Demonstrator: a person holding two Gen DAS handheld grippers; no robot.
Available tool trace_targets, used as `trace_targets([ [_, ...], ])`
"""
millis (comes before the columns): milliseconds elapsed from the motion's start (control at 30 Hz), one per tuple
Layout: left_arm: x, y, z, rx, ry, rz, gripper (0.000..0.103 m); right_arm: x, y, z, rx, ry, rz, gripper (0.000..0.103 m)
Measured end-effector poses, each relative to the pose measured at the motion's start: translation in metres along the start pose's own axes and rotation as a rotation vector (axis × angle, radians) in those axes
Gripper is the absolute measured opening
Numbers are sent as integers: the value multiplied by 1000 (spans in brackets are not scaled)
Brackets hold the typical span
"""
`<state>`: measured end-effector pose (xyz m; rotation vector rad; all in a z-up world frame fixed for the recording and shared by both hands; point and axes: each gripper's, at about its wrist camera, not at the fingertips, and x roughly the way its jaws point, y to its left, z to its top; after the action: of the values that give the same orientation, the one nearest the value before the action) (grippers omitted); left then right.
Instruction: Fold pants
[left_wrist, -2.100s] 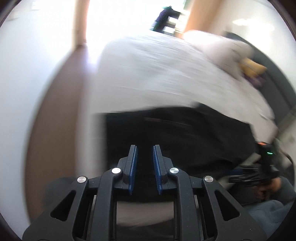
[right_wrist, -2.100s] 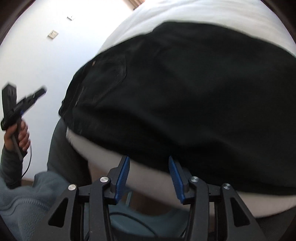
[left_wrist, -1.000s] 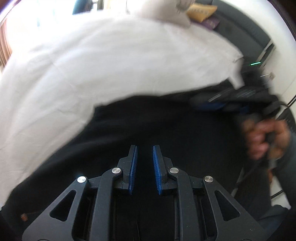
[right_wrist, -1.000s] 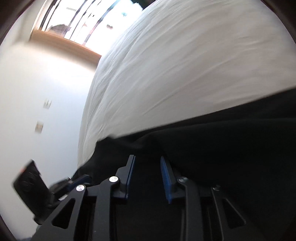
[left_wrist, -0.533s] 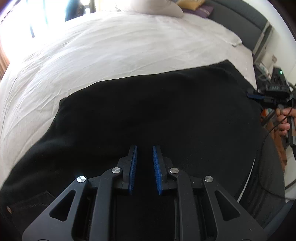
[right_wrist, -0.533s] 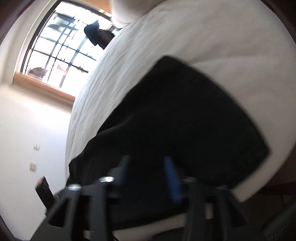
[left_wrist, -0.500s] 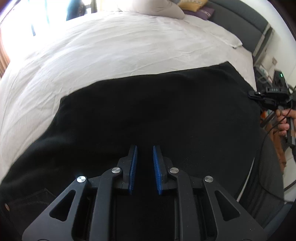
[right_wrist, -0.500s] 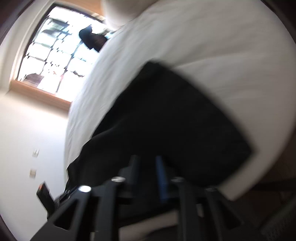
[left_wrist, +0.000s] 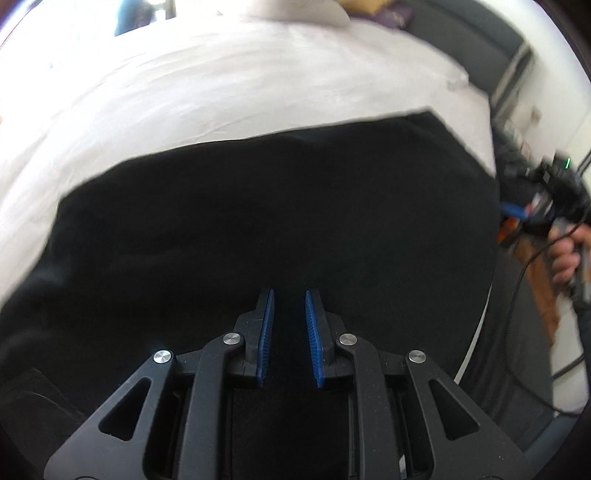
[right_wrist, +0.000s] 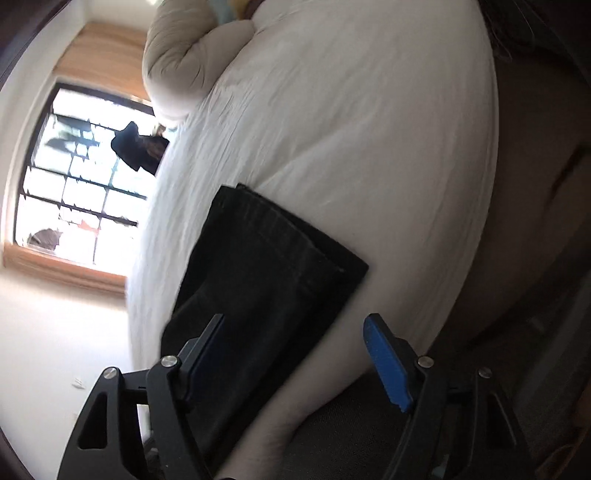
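Two views take in one white-sheeted bed (left_wrist: 258, 85), and everything else sits in relation to it. The black pants (left_wrist: 277, 221) lie flat across the bed's near side, filling the middle of the left wrist view. In the right wrist view their hemmed leg end (right_wrist: 280, 251) reaches close to the mattress edge, stitching lines visible.

At the bed's far end lies a pale pillow (right_wrist: 177, 62). Beyond the bed a wood-framed, barred window (right_wrist: 74, 192) glares bright, with a dark shape in front of it that cannot be made out. Only the right wrist view shows that window clearly. Only the left wrist view shows the dark headboard (left_wrist: 491, 40) past the bed's far corner, with a yellow cushion (left_wrist: 364, 7) and something purple beside it.

The left gripper (left_wrist: 288, 332) hovers over the pants with its blue pads (left_wrist: 266, 332) drawn near each other, a narrow gap between them and no cloth pinched in it.

The right gripper (right_wrist: 295, 354) has just been opening; its jaws are spread wide with the pants' leg end lying between them, ungripped. From the left wrist view it appears blurred off the bed's right edge (left_wrist: 546, 199), held in a hand (left_wrist: 567, 254) with a cable trailing down.
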<state>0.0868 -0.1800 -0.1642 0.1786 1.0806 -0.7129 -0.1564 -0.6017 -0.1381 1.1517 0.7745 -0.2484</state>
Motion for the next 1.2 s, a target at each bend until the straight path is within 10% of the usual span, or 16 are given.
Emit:
trace_targets([
  [467,-11,8,-10,-37,-17,-11,17,16,2,-2,165,-26,136,74],
  [567,-10,8,-11,-40,-18,-9,17,24,13,0,152,1,216,50],
  [1000,-10,10,-12,-70,-23,-28,17,53,2,8,257,-36,316,50],
  [1200,-14,17,-9,-129,-18,-57,17,52,21,7,195,-53,270,12],
])
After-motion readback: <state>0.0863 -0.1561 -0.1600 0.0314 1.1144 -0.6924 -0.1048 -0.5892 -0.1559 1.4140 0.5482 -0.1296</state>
